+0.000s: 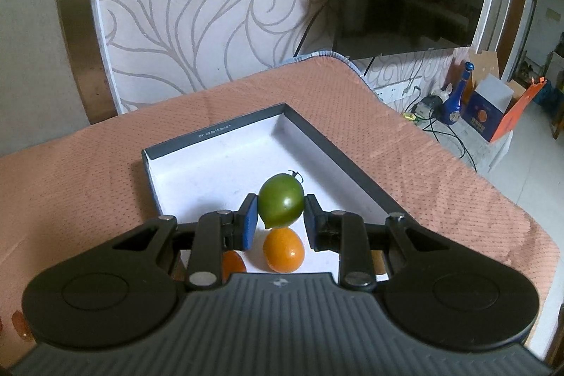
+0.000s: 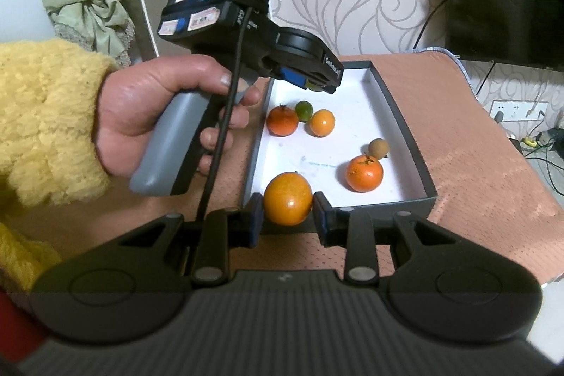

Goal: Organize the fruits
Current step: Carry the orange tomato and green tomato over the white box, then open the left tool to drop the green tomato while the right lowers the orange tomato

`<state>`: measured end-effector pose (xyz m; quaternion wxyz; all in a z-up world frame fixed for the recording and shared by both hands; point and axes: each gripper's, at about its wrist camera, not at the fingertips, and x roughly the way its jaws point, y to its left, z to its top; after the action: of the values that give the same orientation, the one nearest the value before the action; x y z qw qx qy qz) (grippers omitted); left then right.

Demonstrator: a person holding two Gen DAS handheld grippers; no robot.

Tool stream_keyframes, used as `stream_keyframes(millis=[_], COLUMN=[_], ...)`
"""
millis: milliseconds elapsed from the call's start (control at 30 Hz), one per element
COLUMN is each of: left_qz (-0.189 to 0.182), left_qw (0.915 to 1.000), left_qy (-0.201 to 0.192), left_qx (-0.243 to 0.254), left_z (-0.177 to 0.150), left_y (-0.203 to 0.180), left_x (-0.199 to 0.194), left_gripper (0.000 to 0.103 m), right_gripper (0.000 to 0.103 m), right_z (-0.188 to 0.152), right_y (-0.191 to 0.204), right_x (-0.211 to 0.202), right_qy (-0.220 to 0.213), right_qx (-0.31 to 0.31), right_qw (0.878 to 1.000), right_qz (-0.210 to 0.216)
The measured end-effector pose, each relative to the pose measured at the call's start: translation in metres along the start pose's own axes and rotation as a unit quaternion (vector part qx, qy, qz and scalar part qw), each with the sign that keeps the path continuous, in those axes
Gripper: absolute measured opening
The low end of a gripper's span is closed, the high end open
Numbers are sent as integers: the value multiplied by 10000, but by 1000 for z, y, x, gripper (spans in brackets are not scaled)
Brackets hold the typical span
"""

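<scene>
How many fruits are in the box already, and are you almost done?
Done: five fruits lie in the box, among them a small brown one and a green one. In hand: the left gripper holds a green fruit; the right gripper holds an orange fruit. Left: dropping both in.
</scene>
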<state>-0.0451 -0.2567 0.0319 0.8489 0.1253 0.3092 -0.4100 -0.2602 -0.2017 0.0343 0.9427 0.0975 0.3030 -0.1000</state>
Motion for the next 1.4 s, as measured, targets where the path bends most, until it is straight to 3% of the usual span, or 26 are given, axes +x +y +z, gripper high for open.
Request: stream_keyframes(millis=[567, 700, 833, 1033, 1400], left_qz=[43, 119, 145, 193, 394], left_qw=[10000, 9997, 9996, 9988, 9981], left_qy=[35, -56, -120, -398, -358], left_qx=[71, 195, 230, 200, -317], left_z=[6, 7, 10, 12, -20], left_y=[-3, -5, -4, 5, 40], left_x=[12, 7, 2, -25, -87], left_gripper=[34, 51, 51, 51, 51], right_gripper=[33, 33, 33, 33, 33], right_z=[6, 10, 11, 16, 32], right_y=[-22, -27, -31, -33, -38], right_x=[2, 4, 9, 15, 45], right_qy=[-14, -60, -40, -73, 0], right_qx=[67, 110, 153, 124, 183], right_qw=[9998, 9999, 9999, 9999, 9997], right_qz=[-182, -120, -21, 40, -165])
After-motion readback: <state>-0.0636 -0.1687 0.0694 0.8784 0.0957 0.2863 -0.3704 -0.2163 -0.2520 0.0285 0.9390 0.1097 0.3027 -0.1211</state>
